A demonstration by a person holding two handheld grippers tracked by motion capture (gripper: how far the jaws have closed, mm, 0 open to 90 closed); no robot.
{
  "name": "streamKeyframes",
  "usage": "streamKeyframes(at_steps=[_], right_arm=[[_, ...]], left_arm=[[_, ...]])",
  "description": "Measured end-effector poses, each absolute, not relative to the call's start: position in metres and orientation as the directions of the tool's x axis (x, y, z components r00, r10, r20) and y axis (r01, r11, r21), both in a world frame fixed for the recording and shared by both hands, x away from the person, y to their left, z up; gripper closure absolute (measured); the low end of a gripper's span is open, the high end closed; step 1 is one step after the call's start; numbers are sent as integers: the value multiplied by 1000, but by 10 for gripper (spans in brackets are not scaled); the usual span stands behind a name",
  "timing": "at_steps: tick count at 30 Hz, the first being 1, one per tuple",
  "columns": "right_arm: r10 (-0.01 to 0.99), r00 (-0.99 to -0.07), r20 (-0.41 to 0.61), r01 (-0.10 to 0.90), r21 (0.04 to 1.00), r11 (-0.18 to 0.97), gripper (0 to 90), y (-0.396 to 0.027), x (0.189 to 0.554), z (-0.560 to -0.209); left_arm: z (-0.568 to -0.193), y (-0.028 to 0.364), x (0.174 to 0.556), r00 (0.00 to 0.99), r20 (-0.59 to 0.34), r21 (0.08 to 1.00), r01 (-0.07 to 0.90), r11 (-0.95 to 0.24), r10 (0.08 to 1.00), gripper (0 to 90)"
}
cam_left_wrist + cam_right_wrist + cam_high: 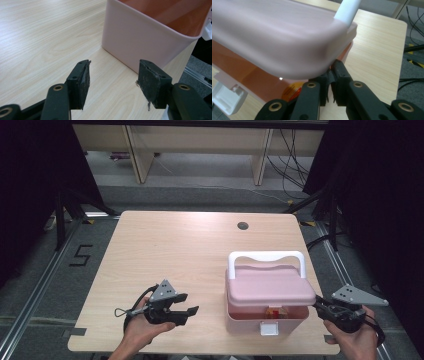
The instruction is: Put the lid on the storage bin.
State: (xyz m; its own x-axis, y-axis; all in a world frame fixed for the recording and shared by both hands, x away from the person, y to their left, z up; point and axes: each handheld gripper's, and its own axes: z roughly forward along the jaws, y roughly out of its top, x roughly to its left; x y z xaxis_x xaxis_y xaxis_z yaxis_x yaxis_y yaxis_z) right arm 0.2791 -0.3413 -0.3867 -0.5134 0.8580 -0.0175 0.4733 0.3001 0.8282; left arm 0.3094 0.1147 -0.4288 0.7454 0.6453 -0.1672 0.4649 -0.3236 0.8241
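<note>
A pink box (267, 312) sits on the surface (190, 250) at five o'clock, its long axis running nine to three. Its lid (270, 287) is propped ajar. My right fingers (331, 83) are pinched together under the lid's right corner, seemingly lifting it. My left fingers (186, 304) stand half open and empty, with the box at their three o'clock, near.

pink box (265, 312) — white handle (266, 256) upright | lid (270, 286) propped ajar | table's near right part
</note>
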Motion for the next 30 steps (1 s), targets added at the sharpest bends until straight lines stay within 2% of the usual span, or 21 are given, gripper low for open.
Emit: streamKeyframes(at_steps=[1, 3, 5, 7, 9, 11, 12, 15, 18, 21, 22, 23, 26, 27, 28, 30], right_arm=[[866, -500, 15, 503, 819, 277, 844, -339, 277, -387], [853, -521, -18, 475, 824, 308, 840, -341, 278, -389], [862, -507, 13, 504, 816, 284, 840, -339, 275, -389], [852, -523, -17, 480, 820, 311, 840, -341, 276, -391], [855, -518, 15, 502, 815, 290, 838, -339, 274, -392], [849, -528, -21, 473, 823, 315, 836, -342, 275, -392], [856, -516, 16, 503, 815, 288, 835, -340, 273, -393], [847, -532, -8, 482, 819, 311, 831, -342, 273, -393], [859, -511, 28, 513, 812, 279, 825, -342, 269, -394], [849, -529, 5, 486, 822, 298, 822, -344, 269, -396], [859, -510, 31, 513, 813, 275, 820, -343, 266, -396], [850, -527, 11, 489, 821, 293, 818, -345, 268, -397], [856, -517, 35, 512, 813, 276, 817, -345, 265, -398], [853, -522, 7, 492, 819, 294, 816, -347, 265, -399], [859, -511, 40, 516, 813, 270, 817, -346, 263, -400], [850, -526, 13, 494, 819, 293, 816, -348, 264, -401]], left_arm=[[-430, 117, 308, 745, -169, 822, 468, -325, 645, 424], [-431, 118, 305, 737, -166, 824, 469, -318, 655, 424], [-433, 120, 305, 740, -170, 824, 469, -318, 650, 424], [-434, 121, 304, 739, -160, 819, 469, -330, 654, 424], [-435, 122, 302, 738, -167, 819, 473, -326, 654, 424], [-436, 124, 301, 739, -159, 818, 470, -333, 654, 423], [-436, 124, 301, 739, -159, 818, 470, -333, 654, 423], [-438, 125, 299, 745, -162, 818, 469, -334, 647, 417], [-439, 125, 297, 738, -168, 817, 475, -326, 653, 409], [-441, 126, 295, 740, -157, 817, 469, -336, 654, 408], [-441, 128, 294, 746, -150, 811, 468, -351, 648, 408], [-442, 127, 293, 741, -161, 815, 473, -336, 652, 408], [-444, 128, 290, 739, -161, 817, 471, -331, 654, 408], [-444, 130, 290, 736, -160, 820, 470, -327, 658, 408], [-444, 131, 289, 737, -167, 821, 472, -322, 655, 408], [-444, 133, 288, 736, -159, 819, 471, -328, 658, 408]])
